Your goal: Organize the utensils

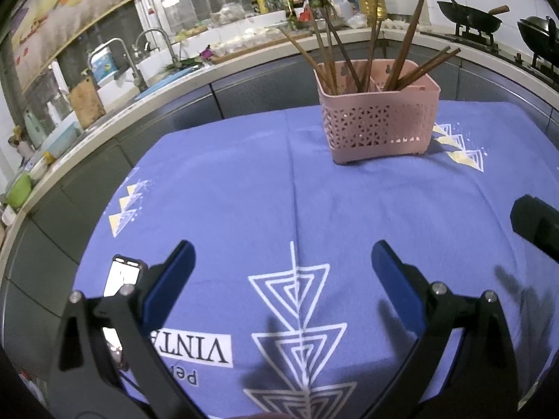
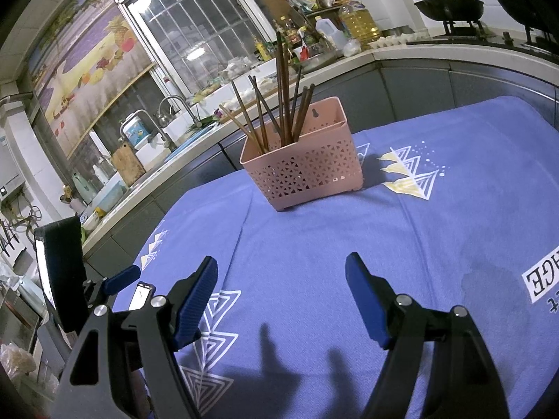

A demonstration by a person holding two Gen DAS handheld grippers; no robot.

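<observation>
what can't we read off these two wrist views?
- Lower ends of the brown wooden chopsticks: both views, hidden by the wall of the pink perforated plastic basket.
- Exact chopstick count: they overlap, left wrist view.
- Printed lettering on the blue patterned tablecloth: partly covered by the left tongs in the left view, cut by the frame edge in the right view.
- Bottle labels on the counter: too small.

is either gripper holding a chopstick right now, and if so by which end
Nothing is held. The left gripper and right gripper are both open and empty above the tablecloth; the chopsticks all stand in the pink basket.
</observation>
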